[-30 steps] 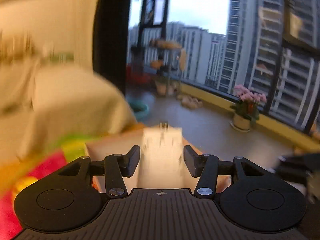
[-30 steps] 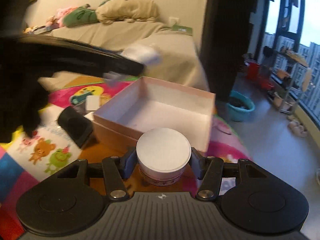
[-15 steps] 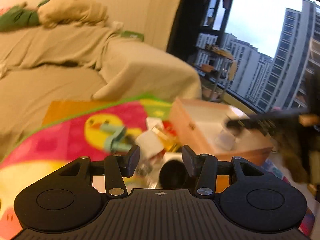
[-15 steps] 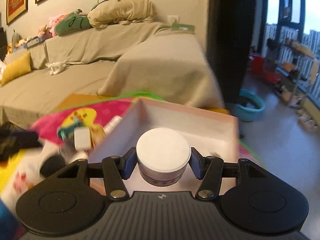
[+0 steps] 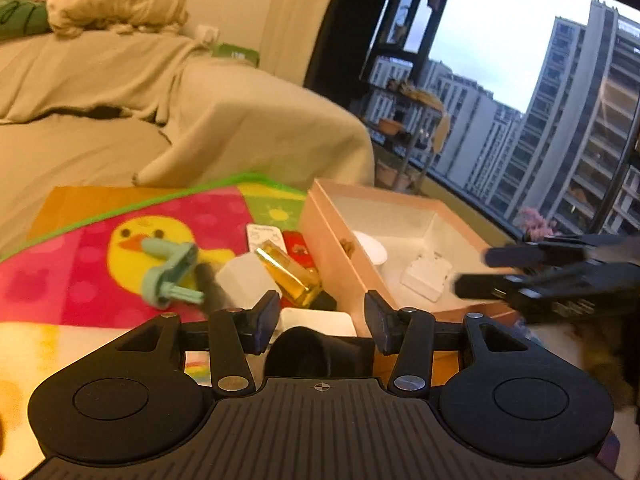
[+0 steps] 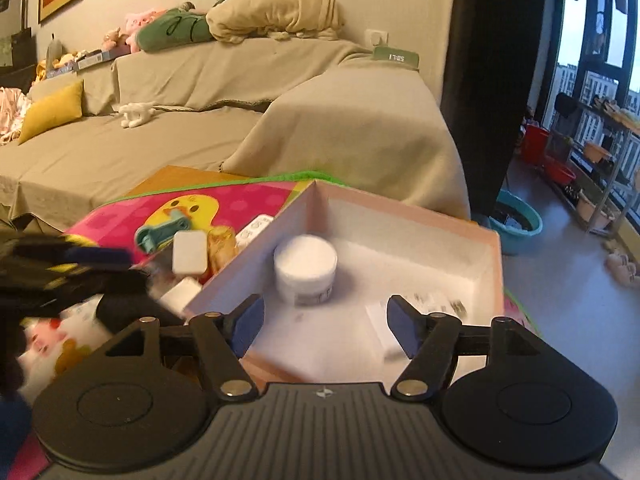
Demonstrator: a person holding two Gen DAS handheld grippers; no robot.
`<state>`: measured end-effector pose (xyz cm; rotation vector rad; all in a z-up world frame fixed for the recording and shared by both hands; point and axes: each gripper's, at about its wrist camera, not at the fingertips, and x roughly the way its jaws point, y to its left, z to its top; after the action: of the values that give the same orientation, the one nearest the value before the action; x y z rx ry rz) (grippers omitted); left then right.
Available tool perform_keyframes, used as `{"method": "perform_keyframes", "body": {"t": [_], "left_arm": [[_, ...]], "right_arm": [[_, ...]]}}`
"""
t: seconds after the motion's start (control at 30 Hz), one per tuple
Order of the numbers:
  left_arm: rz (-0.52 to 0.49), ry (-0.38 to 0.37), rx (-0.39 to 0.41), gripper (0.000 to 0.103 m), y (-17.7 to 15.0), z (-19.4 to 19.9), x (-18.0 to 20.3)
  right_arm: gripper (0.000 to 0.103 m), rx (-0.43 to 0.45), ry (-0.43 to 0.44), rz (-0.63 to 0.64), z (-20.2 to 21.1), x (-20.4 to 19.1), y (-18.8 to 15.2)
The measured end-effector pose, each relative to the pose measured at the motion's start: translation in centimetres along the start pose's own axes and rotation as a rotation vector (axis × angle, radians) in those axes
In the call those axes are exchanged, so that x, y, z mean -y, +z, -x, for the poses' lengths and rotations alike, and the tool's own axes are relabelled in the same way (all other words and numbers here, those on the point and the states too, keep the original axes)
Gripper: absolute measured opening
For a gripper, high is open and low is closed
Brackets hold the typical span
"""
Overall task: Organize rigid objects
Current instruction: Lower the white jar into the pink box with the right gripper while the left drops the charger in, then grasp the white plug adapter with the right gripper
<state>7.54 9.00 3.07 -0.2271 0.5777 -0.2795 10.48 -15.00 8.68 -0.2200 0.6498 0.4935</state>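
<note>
Right gripper [image 6: 324,322] fingers, just opening, empty over pink box [image 6: 494,256] (jar [image 6: 306,270] inside); left gripper [image 5: 322,314] parted, empty.

dim warm light — fisheye warp, motion blur

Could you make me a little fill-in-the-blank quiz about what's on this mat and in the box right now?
1. The white jar stands inside the pink ____.
2. The right gripper has just been opening; its jaws hold ____.
3. The teal tool lies on the mat's yellow ____ picture.
4. The gold bottle lies ____ the box.

Missing words: box; nothing; duck; outside
</note>
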Motion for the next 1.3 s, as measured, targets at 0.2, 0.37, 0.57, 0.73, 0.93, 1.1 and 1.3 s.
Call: {"method": "perform_keyframes", "body": {"t": [0.2, 0.37, 0.57, 0.73, 0.93, 1.1, 1.3], "left_arm": [[-0.033, -0.025, -0.134, 0.052, -1.6, 0.0, 0.4], [-0.107, -0.109, -0.224, 0.055, -3.4, 1.9, 1.3], [-0.105, -0.064, -0.107, 0.053, -1.6, 3.7, 1.6], [-0.028, 0.084, -0.051, 0.053, 1.5, 1.9, -0.4], [-0.175, -0.005, -0.143, 0.053, 2.4, -1.9, -0.4], [-0.035, 0.070, -0.128, 0.052, 3.0, -3.9, -2.6], [0.031, 0.158, -0.134, 0.052, 3.1, -5.7, -3.0]], "right_arm": [[0.072, -0.010, -0.026, -0.029, 2.6, 0.7, -3.1], [0.077, 0.029, -0.096, 0.037, 3.2, -0.3, -5.0], [0.077, -0.014, -0.013, 0.043, 2.5, -1.6, -6.3], [0.077, -0.052, 0.005, 0.009, 1.7, -1.9, -7.6], [0.081, -0.090, 0.016, -0.040, 1.1, -1.3, -9.6], [0.086, -0.075, 0.011, -0.069, 1.1, -1.1, -10.1], [0.089, -0.076, 0.009, -0.068, 0.8, -1.3, -10.0]]}}
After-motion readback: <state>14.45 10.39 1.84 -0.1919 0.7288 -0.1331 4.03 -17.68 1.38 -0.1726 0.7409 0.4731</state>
